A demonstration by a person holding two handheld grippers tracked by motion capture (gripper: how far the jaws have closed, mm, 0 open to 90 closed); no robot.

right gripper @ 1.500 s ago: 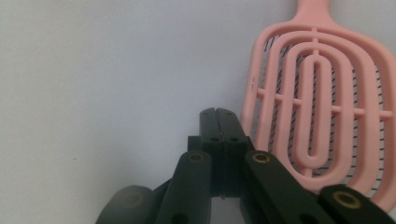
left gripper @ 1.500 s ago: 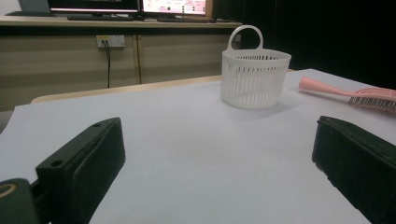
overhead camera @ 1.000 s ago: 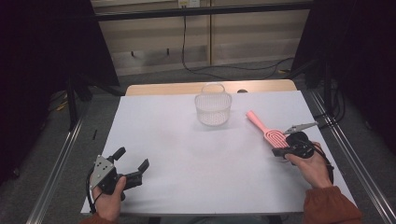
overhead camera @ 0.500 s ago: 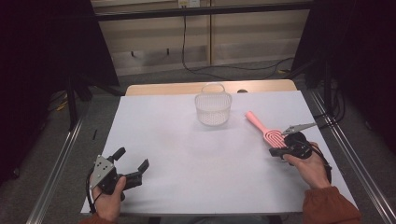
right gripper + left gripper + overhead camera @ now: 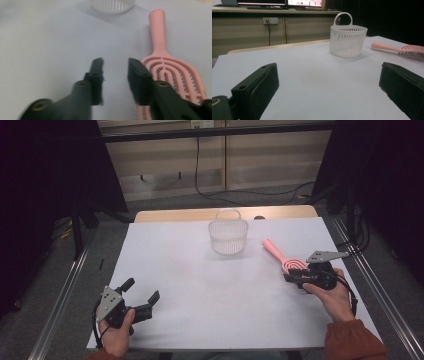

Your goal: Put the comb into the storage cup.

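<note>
At the desk's (image 5: pixel 190 270) right edge, the right tool (image 5: pixel 291 276), jaws just parted partway with nothing between them, sits beside the pink hairbrush (image 5: pixel 286 260), apparently lining up a grab. The left tool (image 5: pixel 141 294) waits wide open near the front-left corner. The white basket (image 5: pixel 228 236) stands clear at the back.

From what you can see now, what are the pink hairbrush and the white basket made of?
The pink hairbrush looks like moulded plastic with a matte finish: one even colour, curved open slots in its head. The white basket also seems plastic, slightly translucent: thin moulded ribs and a loop handle in one piece.
</note>
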